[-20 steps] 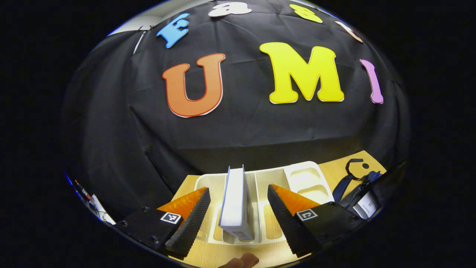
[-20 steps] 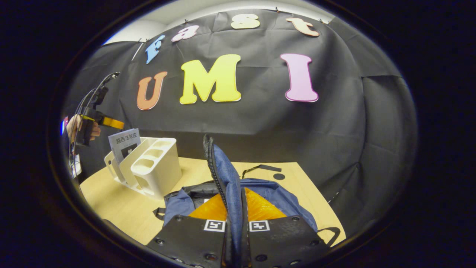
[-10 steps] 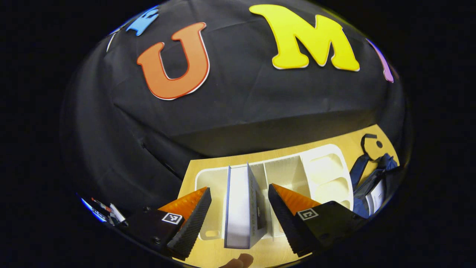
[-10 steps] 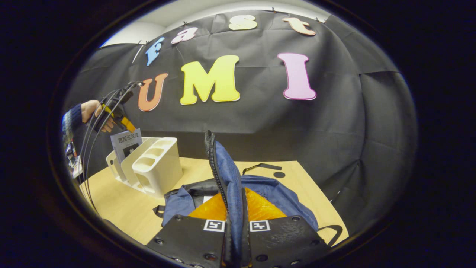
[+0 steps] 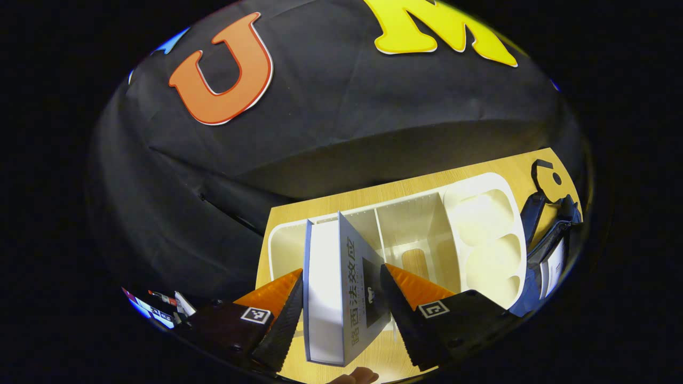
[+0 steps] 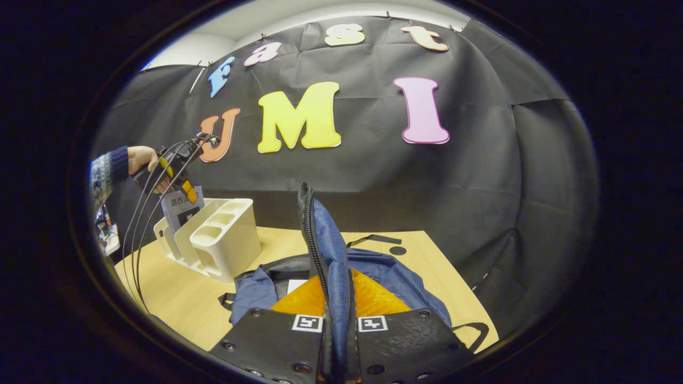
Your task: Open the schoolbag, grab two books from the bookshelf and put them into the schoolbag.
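We see the book (image 5: 331, 290) standing upright in the white bookshelf (image 5: 405, 234), in the slot at its left end, long axis vertical, page edges facing us in the left gripper view, cover w/ print turned right. The left gripper (image 5: 337, 312) straddles it w/ fingers apart; gaps each side look tiny, contact hard to judge. Book's lower end is cut off by the view's edge.

In the right gripper view, the right gripper (image 6: 337, 341) is clamped together on the blue schoolbag (image 6: 373, 272) flap, which stands upright, zipper edge up. The bag's interior is mostly hidden behind the gripper body. Bag lies on the wooden table (image 6: 176, 298), just beside the shelf. A hand (image 6: 144, 160) holds the left gripper above the book.
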Demonstrator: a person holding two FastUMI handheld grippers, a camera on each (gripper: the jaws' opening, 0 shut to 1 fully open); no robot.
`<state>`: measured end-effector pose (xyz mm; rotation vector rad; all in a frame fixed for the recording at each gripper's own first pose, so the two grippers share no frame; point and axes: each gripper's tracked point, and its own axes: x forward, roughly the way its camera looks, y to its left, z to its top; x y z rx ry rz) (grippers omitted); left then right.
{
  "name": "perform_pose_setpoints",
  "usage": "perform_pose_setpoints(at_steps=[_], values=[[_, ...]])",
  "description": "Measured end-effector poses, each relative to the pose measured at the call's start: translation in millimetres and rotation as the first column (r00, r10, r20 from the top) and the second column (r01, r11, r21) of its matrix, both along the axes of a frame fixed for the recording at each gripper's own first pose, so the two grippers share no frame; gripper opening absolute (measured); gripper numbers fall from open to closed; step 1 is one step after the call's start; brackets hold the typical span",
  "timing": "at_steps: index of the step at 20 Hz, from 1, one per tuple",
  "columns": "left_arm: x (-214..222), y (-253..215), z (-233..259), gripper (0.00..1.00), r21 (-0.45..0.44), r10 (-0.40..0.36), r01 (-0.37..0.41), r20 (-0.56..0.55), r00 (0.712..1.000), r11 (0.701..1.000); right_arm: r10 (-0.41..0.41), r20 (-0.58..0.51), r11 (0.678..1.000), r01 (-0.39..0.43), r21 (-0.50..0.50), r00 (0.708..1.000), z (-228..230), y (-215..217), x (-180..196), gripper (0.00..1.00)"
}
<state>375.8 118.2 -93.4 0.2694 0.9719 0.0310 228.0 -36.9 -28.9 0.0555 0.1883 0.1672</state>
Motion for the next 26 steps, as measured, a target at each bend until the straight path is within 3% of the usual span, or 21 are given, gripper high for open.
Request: perform_pose_setpoints(at_steps=[1,4,11,20,26], values=[[-2.4,4.0,1.0,0.77,0.007,0.007,-0.007,-0.014,1.000,1.000,0.001,0.000,1.000,-0.001,0.004,1.000,-0.6,-0.4,0.2,0.09],[-7.6,4.0,-1.8,0.72,-0.019,0.020,-0.021,-0.047,0.999,1.000,0.004,-0.003,1.000,-0.004,0.010,1.000,-3.8,-0.9,0.5,0.09],[-10.8,10.9,3.7,0.47,-0.081,0.029,-0.034,-0.065,0.997,0.996,0.000,-0.015,1.000,0.000,0.028,1.000,-10.2,-5.1,0.9,0.10],[-47.2,24.7,16.3,0.44,-0.177,0.140,-0.147,-0.050,0.989,0.973,0.022,-0.025,0.999,-0.022,0.025,0.999,-13.3,0.3,5.4,0.10],[-92.8,43.1,46.3,0.43,-0.253,0.163,-0.153,0.018,0.986,0.955,0.022,-0.019,1.000,-0.022,0.008,1.000,-14.8,3.1,3.6,0.10]])
